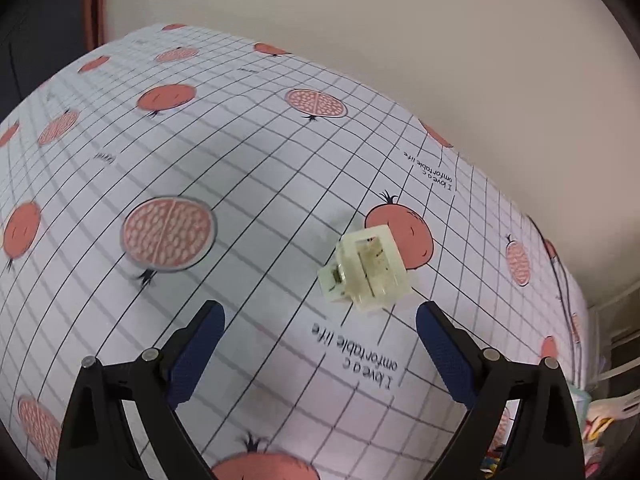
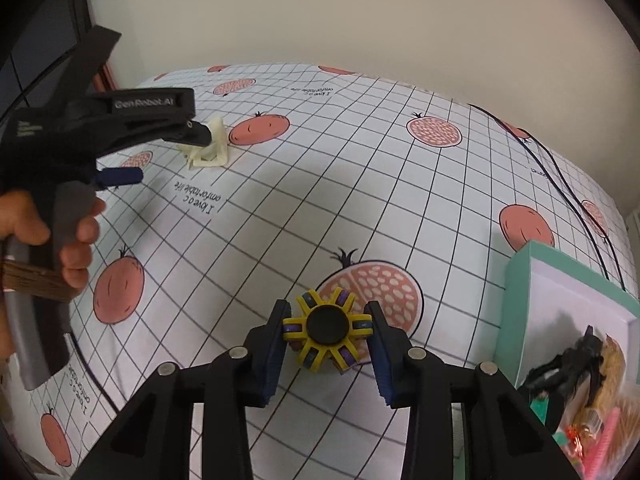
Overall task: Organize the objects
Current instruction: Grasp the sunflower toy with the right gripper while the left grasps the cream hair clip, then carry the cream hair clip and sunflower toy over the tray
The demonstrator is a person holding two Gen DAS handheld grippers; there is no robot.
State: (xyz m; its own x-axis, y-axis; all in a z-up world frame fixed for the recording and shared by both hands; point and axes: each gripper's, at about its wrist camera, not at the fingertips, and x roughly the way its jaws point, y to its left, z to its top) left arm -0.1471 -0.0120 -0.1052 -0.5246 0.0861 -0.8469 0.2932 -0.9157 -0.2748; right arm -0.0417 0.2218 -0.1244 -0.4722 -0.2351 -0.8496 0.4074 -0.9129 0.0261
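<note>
Right wrist view, yellow spinner (image 2: 328, 330) gripped between right jaws, left jaws apart.

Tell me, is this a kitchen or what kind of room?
Probably a home tabletop: a pomegranate-print tablecloth, a box of odds and ends, and a yellow spinner toy lying out for sorting.

Your right gripper (image 2: 329, 330) pinches the yellow spinner (image 2: 327, 330) on the tablecloth (image 2: 360, 208). Your left gripper (image 2: 170, 152) hangs beside the cream part (image 2: 212, 146). Teal box (image 2: 520, 276) at right.
</note>
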